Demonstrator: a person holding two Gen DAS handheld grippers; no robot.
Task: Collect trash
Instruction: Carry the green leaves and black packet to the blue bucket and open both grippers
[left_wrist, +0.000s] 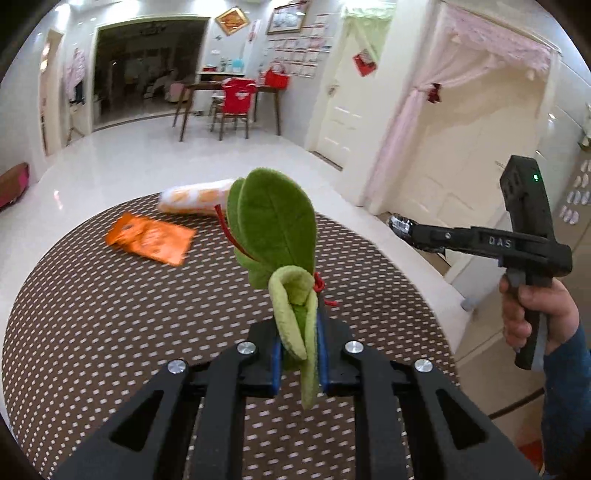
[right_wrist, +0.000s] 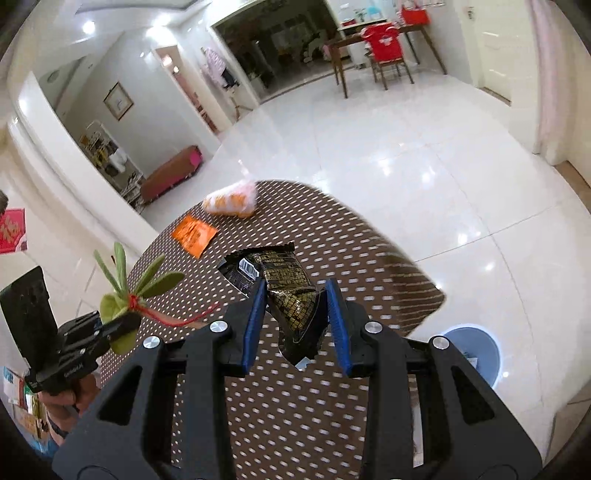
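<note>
The right gripper (right_wrist: 295, 325) squeezes a black wrapper (right_wrist: 291, 291), and the blue bin (right_wrist: 480, 350) sits on the floor just to its right. The left gripper (left_wrist: 298, 363) pinches a green felt leaf (left_wrist: 273, 229).

Layout relative to the round table (left_wrist: 92, 314): a flat packet (left_wrist: 149, 240) is lying on its far part, and a filled bag (left_wrist: 194, 199) is lying just beyond the packet, at the table's far edge. The left gripper (left_wrist: 299, 356) is hanging over the table's near part with a felt leaf sprig (left_wrist: 273, 229) standing up between its fingers, while the right gripper (right_wrist: 295, 325) is holding a crumpled wrapper (right_wrist: 284, 291) above the table's right side. A round bin (right_wrist: 476, 354) is sitting on the floor (right_wrist: 406, 155) just off the table's near right edge, and a dining table (left_wrist: 229, 86) with a chair (left_wrist: 234, 107) is standing well beyond the table's far edge.
</note>
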